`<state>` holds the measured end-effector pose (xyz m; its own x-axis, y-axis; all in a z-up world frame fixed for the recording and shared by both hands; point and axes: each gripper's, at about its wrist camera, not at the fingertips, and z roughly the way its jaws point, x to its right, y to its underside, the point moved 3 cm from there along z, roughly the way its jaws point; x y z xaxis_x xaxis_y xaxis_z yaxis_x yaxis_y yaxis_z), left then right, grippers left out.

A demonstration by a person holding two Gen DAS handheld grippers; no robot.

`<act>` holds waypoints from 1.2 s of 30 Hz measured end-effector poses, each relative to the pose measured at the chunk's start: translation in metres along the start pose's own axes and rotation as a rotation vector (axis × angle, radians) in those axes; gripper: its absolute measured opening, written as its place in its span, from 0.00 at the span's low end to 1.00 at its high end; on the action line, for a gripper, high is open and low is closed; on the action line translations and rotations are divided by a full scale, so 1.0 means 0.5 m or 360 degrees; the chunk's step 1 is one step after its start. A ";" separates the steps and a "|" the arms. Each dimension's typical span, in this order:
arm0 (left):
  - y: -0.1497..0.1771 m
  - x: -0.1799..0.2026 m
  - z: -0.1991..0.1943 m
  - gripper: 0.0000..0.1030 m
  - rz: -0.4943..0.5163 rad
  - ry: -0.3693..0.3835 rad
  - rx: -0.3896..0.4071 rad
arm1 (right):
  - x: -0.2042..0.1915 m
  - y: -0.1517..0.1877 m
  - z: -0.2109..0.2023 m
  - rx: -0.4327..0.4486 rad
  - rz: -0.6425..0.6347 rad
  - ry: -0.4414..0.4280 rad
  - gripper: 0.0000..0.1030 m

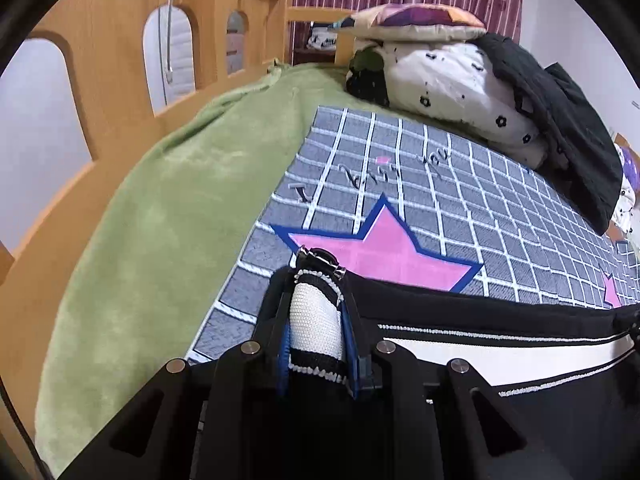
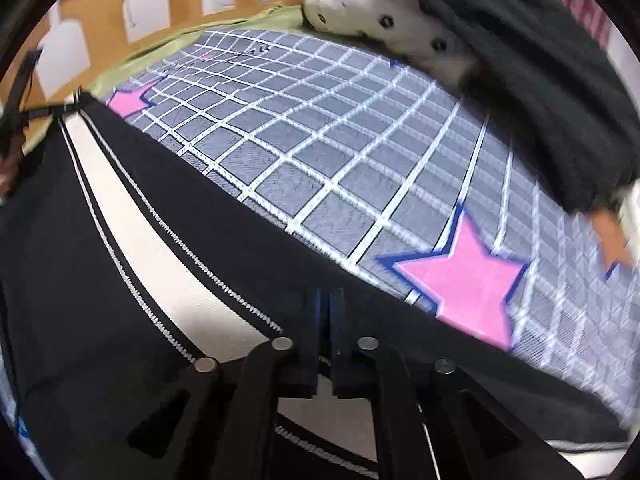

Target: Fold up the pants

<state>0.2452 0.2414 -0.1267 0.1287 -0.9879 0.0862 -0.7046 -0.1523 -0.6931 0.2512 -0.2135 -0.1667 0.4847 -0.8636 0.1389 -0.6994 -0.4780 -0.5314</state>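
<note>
Black pants [image 1: 460,320] pinched at both ends: left gripper [image 1: 316,300] clamped on bunched hem, right gripper [image 2: 329,320] closed on edge, presumably for folding.

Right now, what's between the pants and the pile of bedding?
Only bare grid-patterned sheet with pink stars lies between the pants and the bedding pile, shown in both wrist views.

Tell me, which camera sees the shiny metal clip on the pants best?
The left wrist view. The metal clip sits sharp at the tip of the left gripper, which pinches the pants there. The right wrist view shows only a small, blurry, dark bit at the far corner.
</note>
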 end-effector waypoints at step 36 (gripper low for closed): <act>0.175 0.002 -0.166 0.75 -0.0163 -0.0222 -0.0046 | 0.287 0.139 -0.032 0.0116 0.0187 0.0180 0.06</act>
<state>0.1258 0.2246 -0.1277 0.2951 -0.9540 0.0538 -0.7024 -0.2547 -0.6646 0.2638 -0.3734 -0.1701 0.3369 -0.9272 0.1634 -0.7056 -0.3636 -0.6083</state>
